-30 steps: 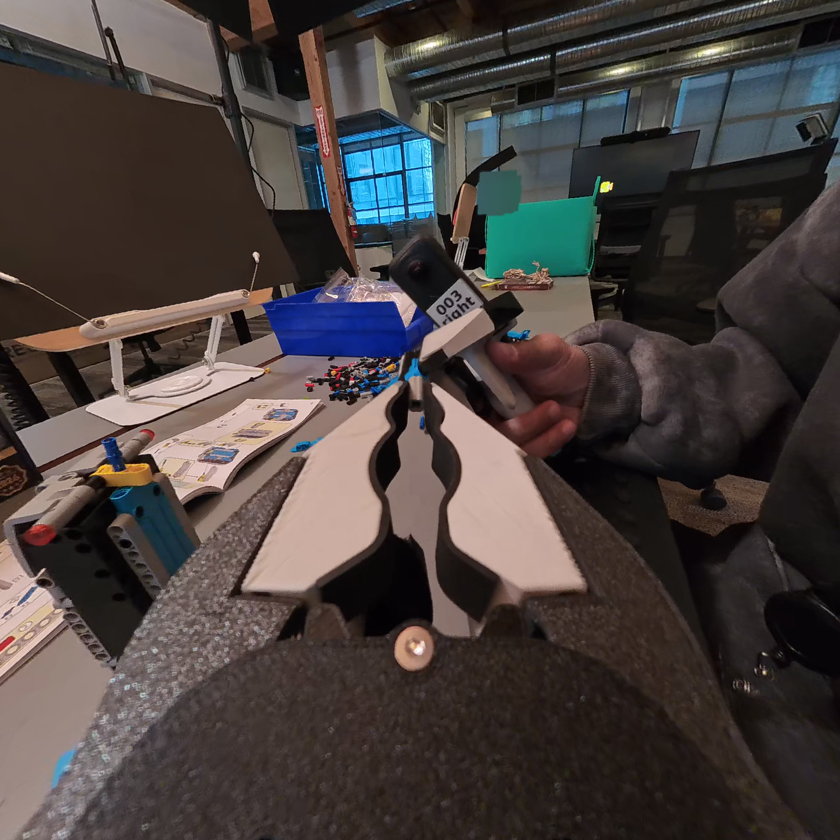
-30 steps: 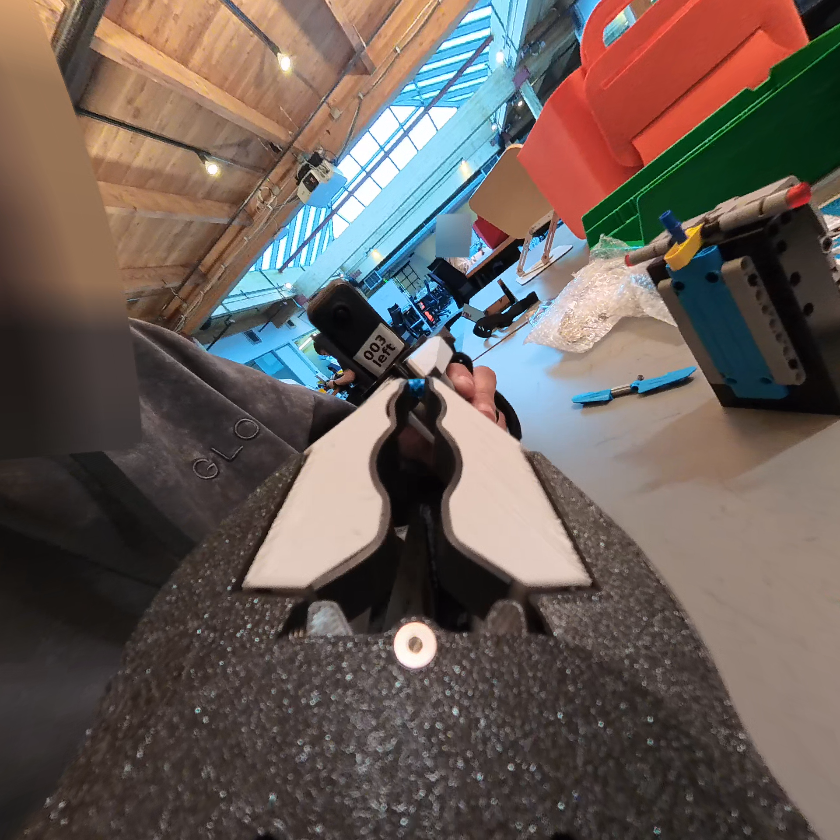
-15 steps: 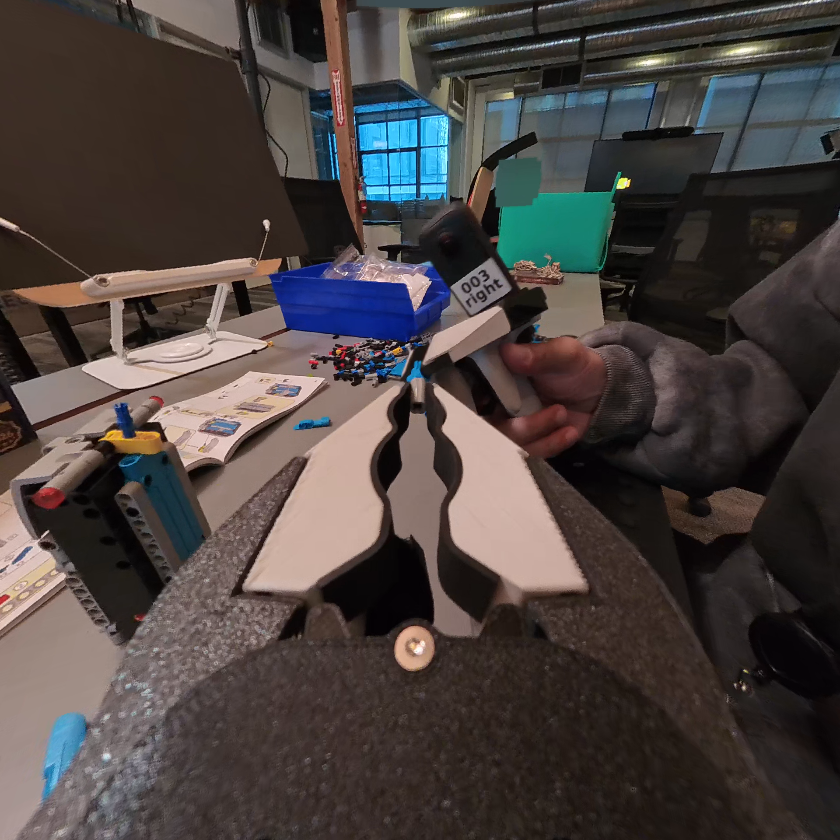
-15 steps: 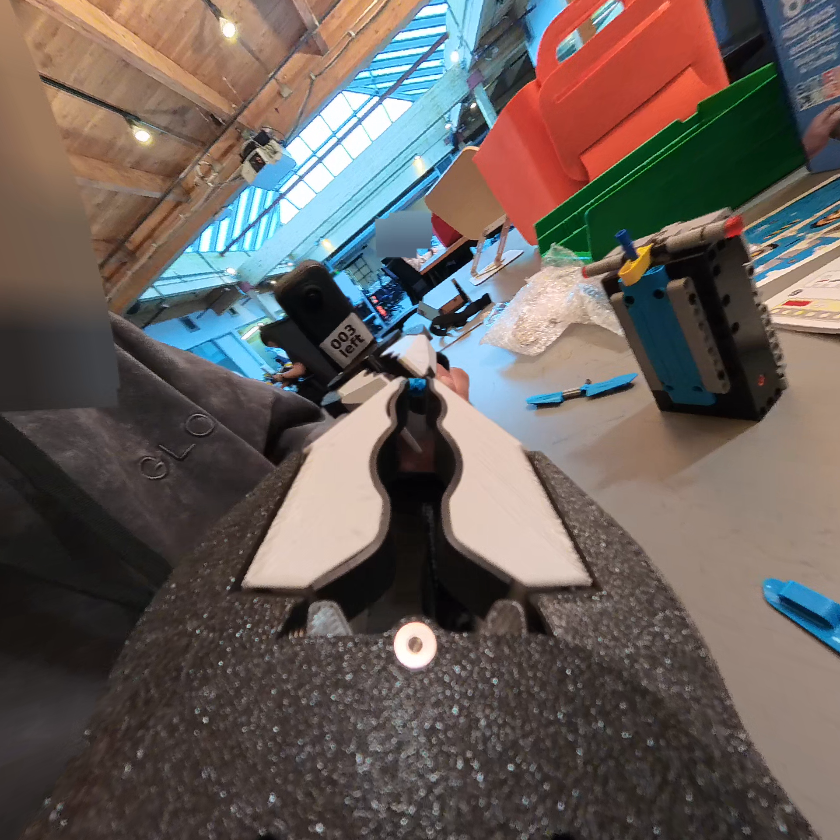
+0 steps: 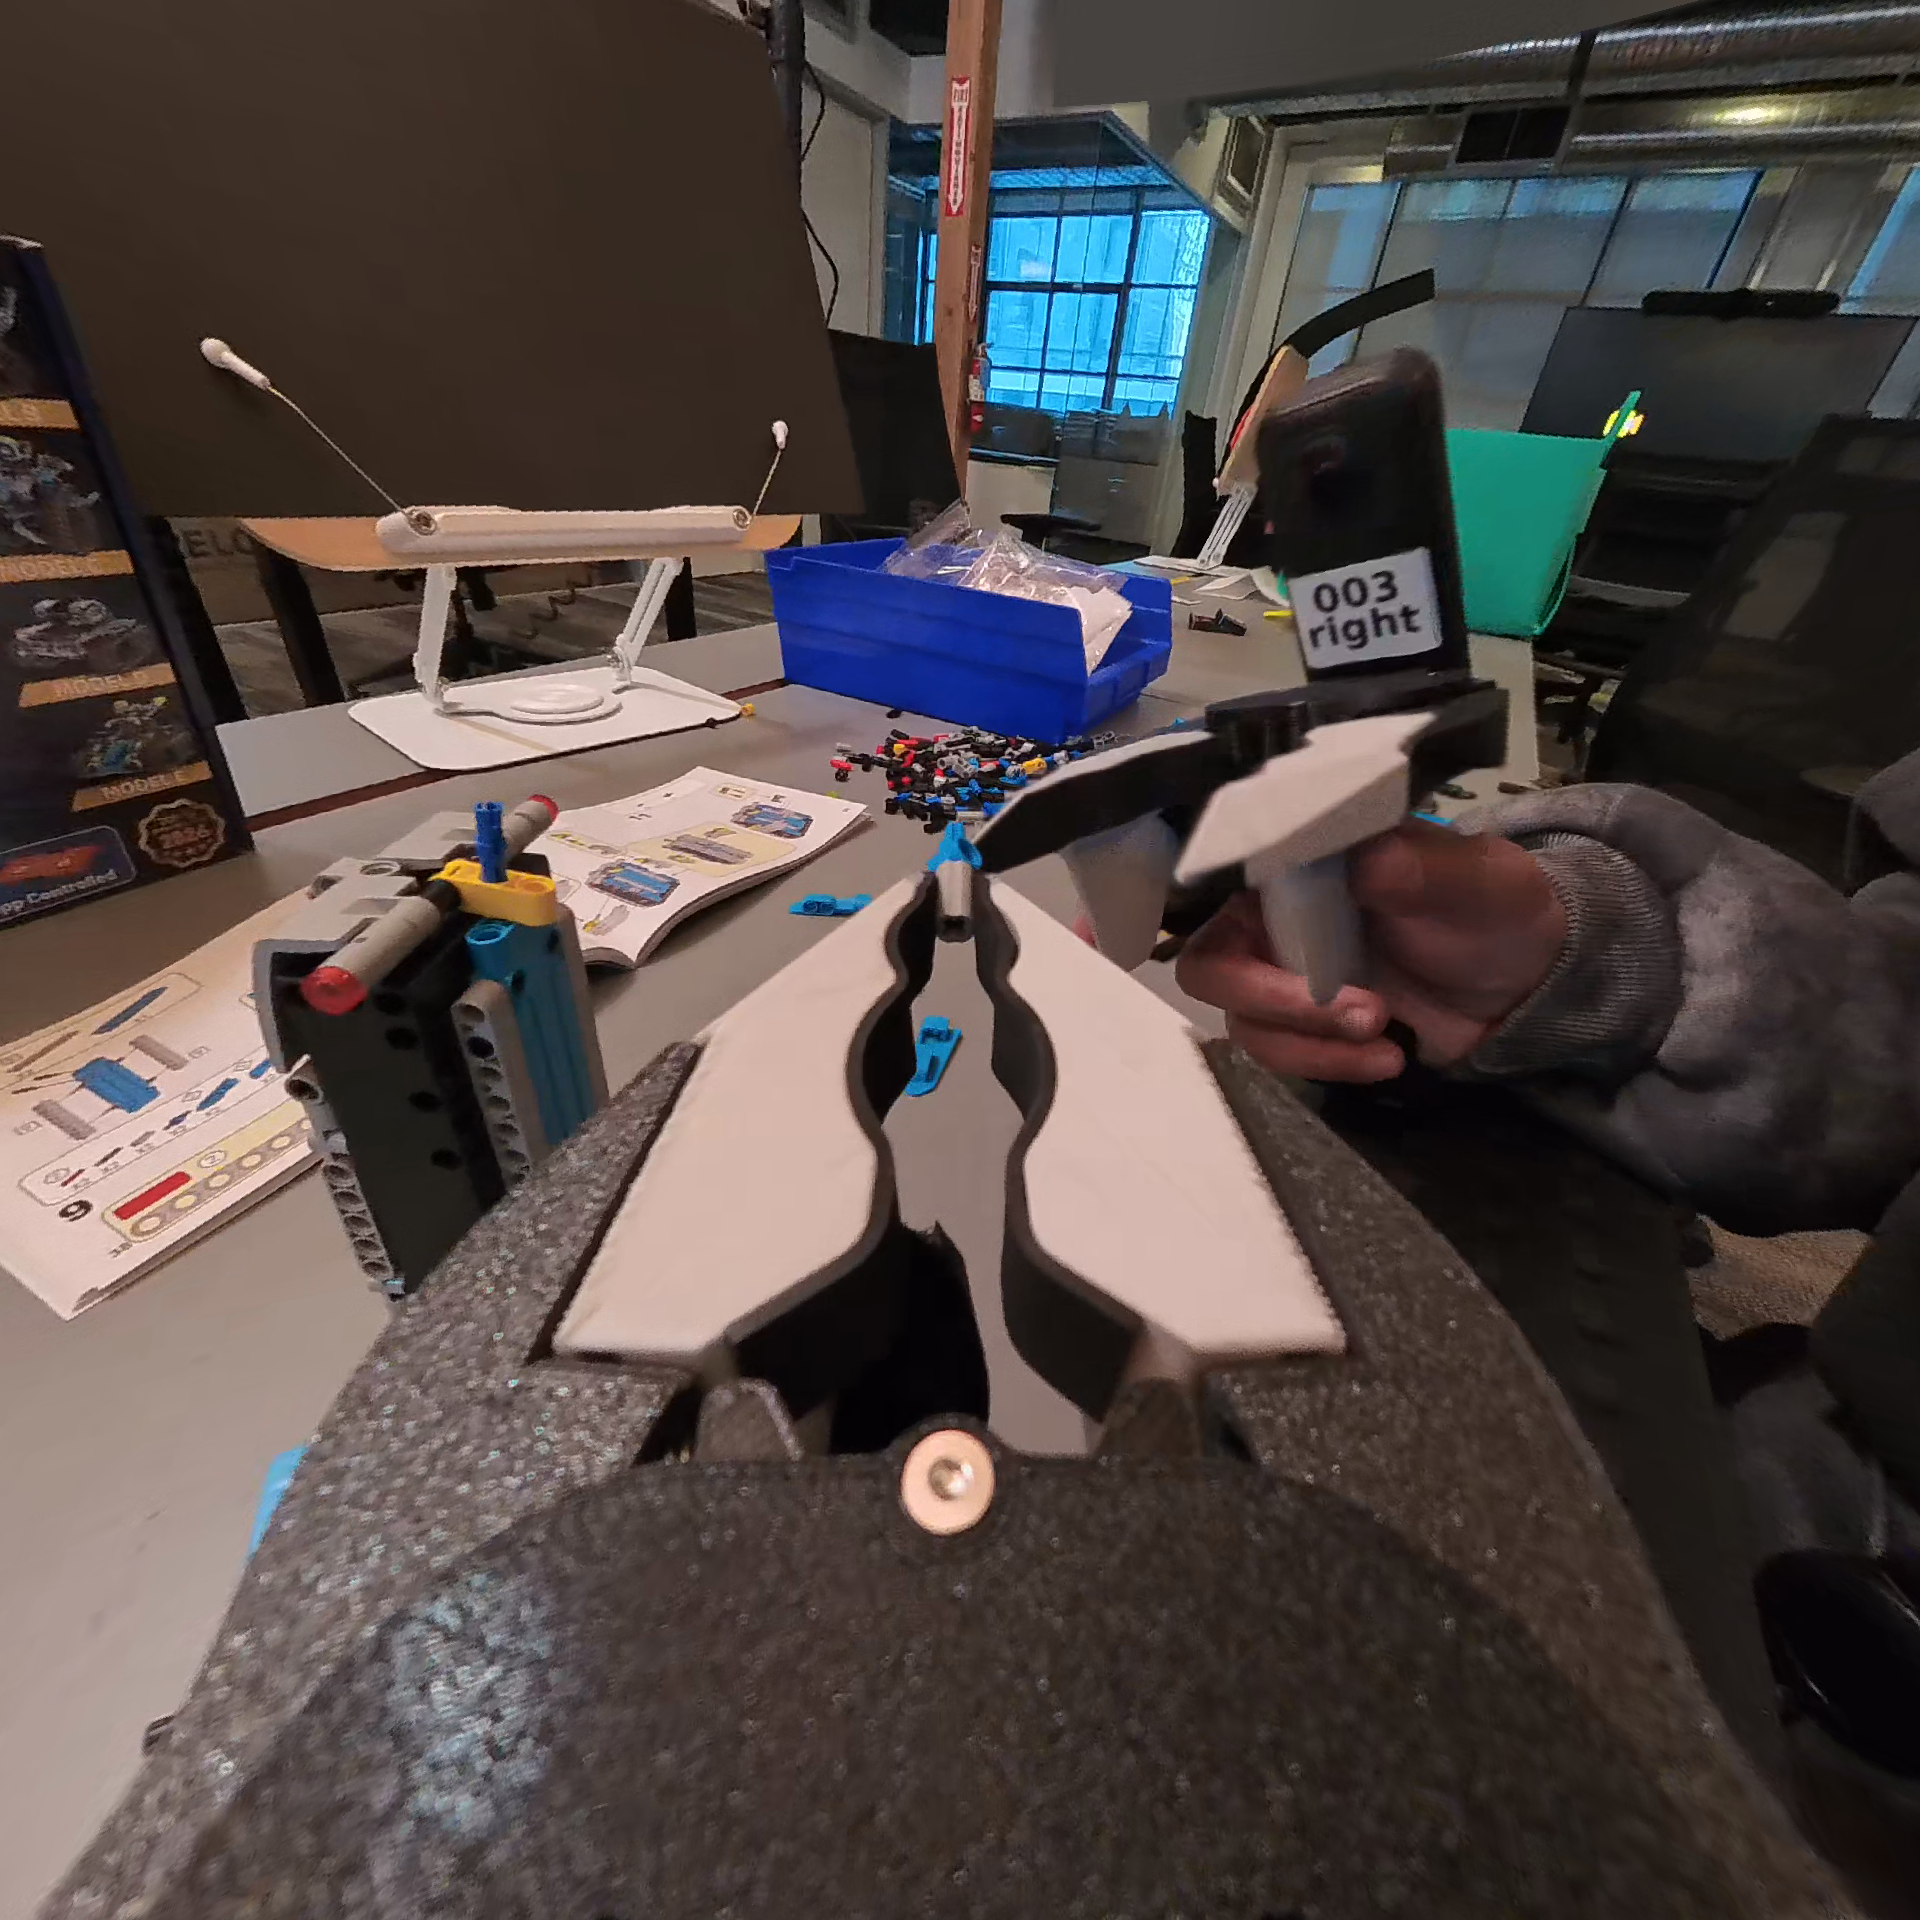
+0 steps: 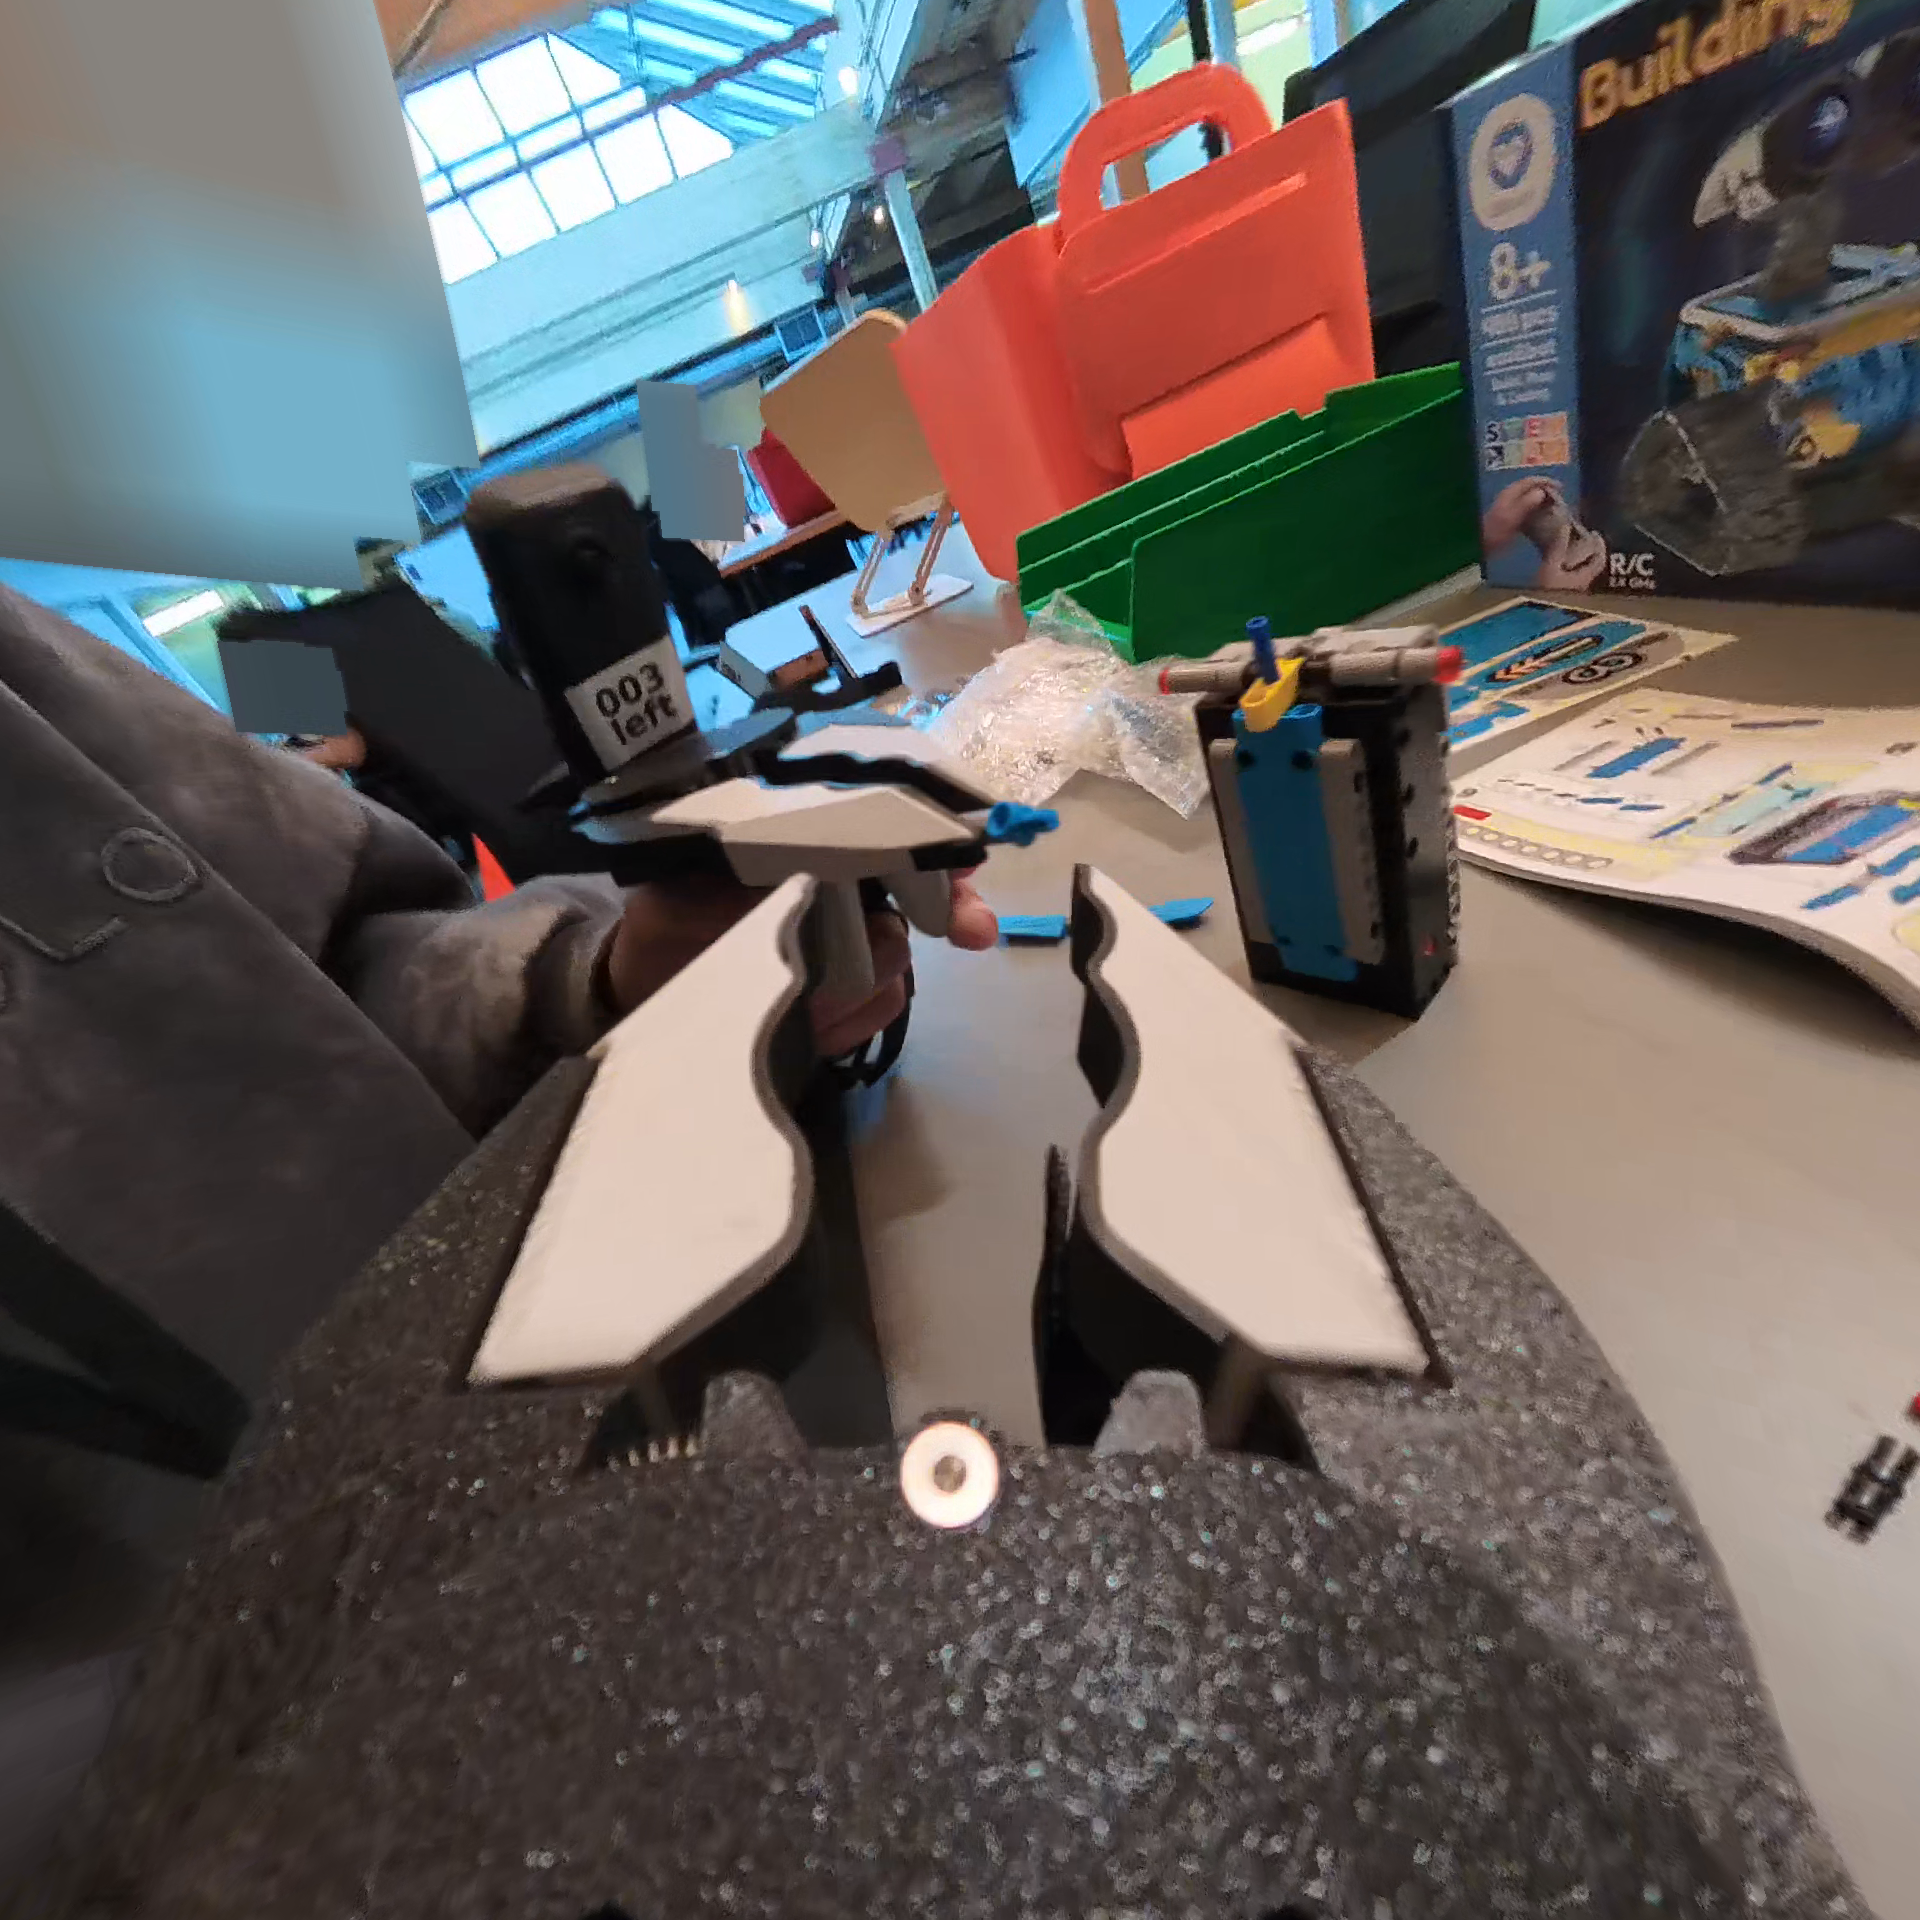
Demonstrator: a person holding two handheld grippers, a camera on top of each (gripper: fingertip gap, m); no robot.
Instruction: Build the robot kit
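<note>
The left gripper [image 5: 954, 902] has its jaws clenched on a small grey peg [image 5: 953, 906] with a blue pin [image 6: 1016, 823] at its far end, held in the air above the grey tabletop [image 5: 156, 1403]. The right gripper [image 6: 940, 914] hangs just beside it with its jaws released and nothing between them. The black and blue brick block [image 5: 436, 1049] stands upright near the left gripper, on the edge of an open instruction booklet [image 5: 686, 847]; a heap of loose small parts [image 5: 956, 774] lies farther off before a blue bin [image 5: 966, 639]. The peg is pinched only at the very tips, so a knock from the other gripper could likely twist it loose and drop it among the scattered blue pieces.
</note>
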